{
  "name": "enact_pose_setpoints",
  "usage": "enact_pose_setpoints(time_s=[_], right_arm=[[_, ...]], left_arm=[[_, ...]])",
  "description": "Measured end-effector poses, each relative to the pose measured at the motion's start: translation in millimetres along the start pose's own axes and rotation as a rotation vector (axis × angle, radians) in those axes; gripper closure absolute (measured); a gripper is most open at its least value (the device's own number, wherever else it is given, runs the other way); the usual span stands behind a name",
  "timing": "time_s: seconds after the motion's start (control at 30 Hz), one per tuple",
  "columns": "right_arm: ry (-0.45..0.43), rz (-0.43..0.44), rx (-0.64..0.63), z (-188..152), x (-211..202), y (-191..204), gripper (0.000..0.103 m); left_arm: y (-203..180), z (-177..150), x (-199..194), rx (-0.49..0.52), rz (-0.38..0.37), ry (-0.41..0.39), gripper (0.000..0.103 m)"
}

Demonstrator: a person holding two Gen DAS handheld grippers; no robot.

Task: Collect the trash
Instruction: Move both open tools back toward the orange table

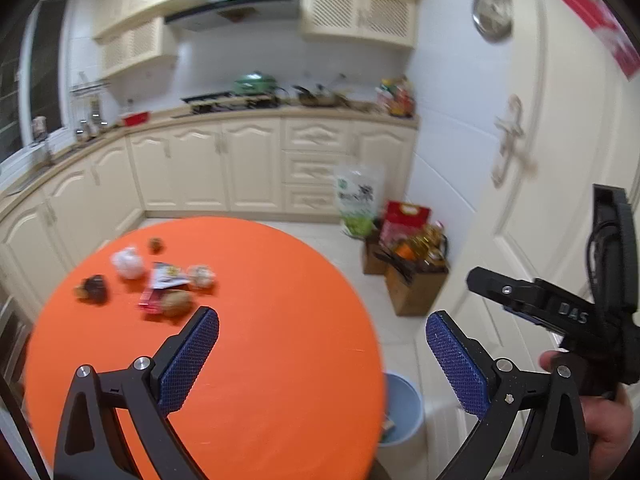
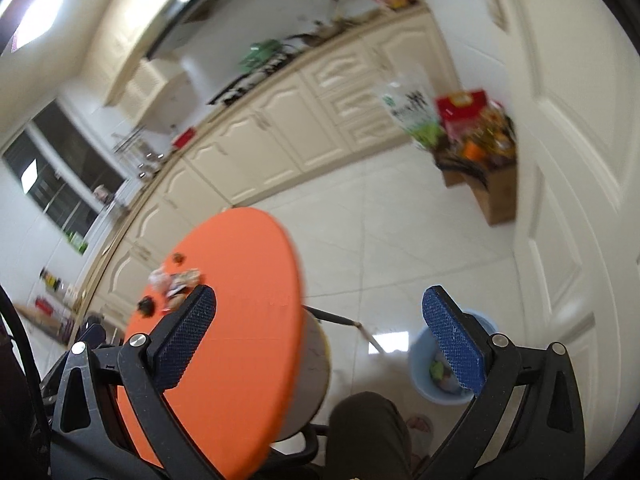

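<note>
Left gripper: 2 blue pads spread wide, nothing between them. Right gripper: likewise wide apart, empty. Beyond the left gripper's left fingertip, near it, the trash cluster lies on the orange round table: white crumpled paper, torn wrapper, a dark lump. Blue bin sits on the floor behind the right gripper's right pad, beside the table, probably placed there for easy drops. Judgement: both grippers are free to pick.
</note>
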State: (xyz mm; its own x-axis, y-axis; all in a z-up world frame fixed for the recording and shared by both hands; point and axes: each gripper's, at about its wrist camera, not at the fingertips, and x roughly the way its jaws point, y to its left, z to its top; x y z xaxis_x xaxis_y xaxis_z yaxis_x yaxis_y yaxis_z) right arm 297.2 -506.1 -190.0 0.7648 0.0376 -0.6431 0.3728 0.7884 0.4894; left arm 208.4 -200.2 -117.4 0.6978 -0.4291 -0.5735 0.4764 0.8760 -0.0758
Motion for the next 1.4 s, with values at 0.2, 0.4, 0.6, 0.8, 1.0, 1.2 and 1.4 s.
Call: enact_pose_setpoints(time_s=[0.2, 0.4, 0.6, 0.8, 1.0, 1.2, 1.4], right_arm=[[-0.04, 0.012, -0.167, -8, -7, 90, 0.0], [-0.06, 0.016, -0.33, -27, 0, 174, 0.0], [-0.054, 0.017, -0.467, -49, 17, 234, 0.0], [0.028, -0.005, -0.526, -62, 65, 249, 0.0], [0.144, -0.05, -0.523, -60, 128, 227, 0.0], [0.246, -0.028, -0.531, -57, 180, 215, 0.006], [0.334, 0.022, -0.564, -65, 233, 226, 0.015]], left_arm=[[54, -26, -56, -0.111, 0.084, -0.07, 0.001], [99, -52, -109, -0.203, 0.174, -0.118, 0.001], [131, -77, -130, -0.277, 0.259, -0.112, 0.001], [141, -80, -115, -0.317, 0.276, -0.06, 0.001], [152, -48, -67, -0.324, 0.265, 0.011, 0.001], [176, -17, 2, -0.298, 0.278, 0.084, 0.001], [200, -3, 43, -0.294, 0.298, 0.146, 0.001]])
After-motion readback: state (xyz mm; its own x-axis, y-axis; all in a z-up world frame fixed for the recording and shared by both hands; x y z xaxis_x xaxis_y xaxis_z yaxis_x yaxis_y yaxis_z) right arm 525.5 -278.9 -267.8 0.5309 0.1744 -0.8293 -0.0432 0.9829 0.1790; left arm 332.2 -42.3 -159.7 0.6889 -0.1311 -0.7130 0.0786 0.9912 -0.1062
